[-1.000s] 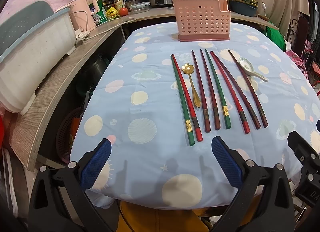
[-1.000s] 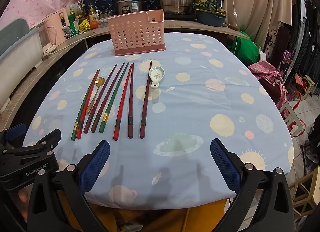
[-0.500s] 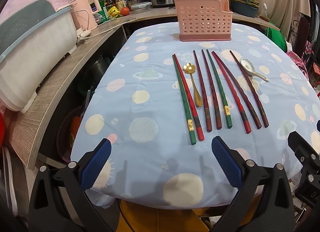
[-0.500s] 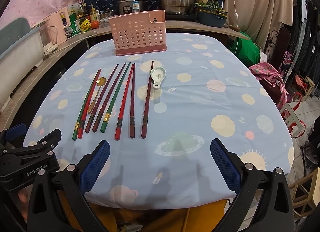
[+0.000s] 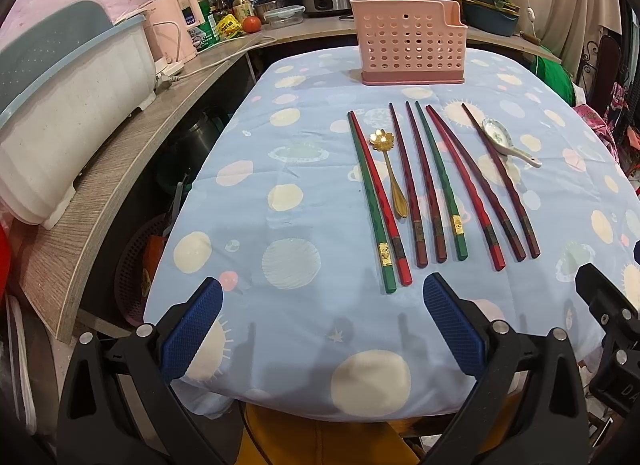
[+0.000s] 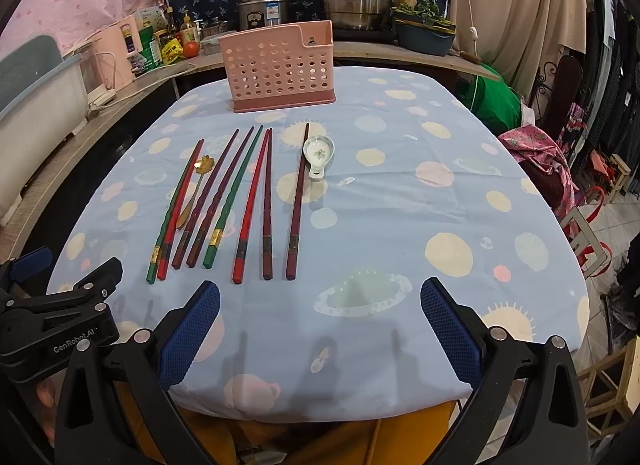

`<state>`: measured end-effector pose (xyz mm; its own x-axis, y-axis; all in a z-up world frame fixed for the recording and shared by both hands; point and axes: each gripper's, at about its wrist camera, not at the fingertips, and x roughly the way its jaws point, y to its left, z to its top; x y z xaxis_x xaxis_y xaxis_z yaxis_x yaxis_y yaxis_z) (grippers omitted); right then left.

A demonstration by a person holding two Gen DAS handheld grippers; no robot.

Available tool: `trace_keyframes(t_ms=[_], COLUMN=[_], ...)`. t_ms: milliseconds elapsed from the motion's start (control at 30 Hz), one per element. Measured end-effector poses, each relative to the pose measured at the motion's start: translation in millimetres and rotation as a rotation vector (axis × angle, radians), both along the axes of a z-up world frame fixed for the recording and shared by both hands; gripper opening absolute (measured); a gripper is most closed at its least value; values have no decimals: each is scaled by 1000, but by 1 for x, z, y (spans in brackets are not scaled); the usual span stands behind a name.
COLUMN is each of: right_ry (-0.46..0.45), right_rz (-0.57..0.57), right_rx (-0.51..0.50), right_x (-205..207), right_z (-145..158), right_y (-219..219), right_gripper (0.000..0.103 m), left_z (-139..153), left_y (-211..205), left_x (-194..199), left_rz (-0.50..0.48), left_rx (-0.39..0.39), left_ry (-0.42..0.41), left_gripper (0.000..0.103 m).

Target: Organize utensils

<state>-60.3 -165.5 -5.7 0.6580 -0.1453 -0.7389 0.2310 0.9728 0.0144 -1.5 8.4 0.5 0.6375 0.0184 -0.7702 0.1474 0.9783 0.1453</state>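
Nothing is picked up yet: both the left tool (image 5: pixel 322 323) and right tool (image 6: pixel 320 321) hover spread apart before 8 chopsticks (image 5: pixel 440 185), so sorting into the pink holder (image 5: pixel 408 45) likely starts with a low, narrow pinch

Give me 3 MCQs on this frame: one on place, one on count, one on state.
1. Where does the gold spoon lie?
A. Inside the pink caddy
B. Among the chopsticks, just right of the leftmost green and red pair
C. At the near table edge

2. How many green chopsticks are on the cloth?
A. Two
B. Four
C. None

3. What state are the left tongs and right tongs in?
A. Both open, holding nothing
B. Left shut on a chopstick
C. Right shut on the white spoon

Answers: 1 B, the spoon sits between the second and third sticks from the left. 2 A, one green stick at far left, one mid-row. 3 A, blue pads stand wide apart in each wrist view, and the white spoon and the pink caddy are untouched.
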Motion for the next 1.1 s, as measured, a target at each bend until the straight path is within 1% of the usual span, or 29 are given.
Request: trace_keyframes(t_ms=[1100], right_ry=[3], right_rz=[1], right_rx=[3], right_x=[1], right_z=[0], right_y=[-3], right_gripper=[96], left_z=[-5], left_y=[-8], left_x=[1], left_rz=[-8], left_rx=[3], left_ry=[13], left_gripper=[96])
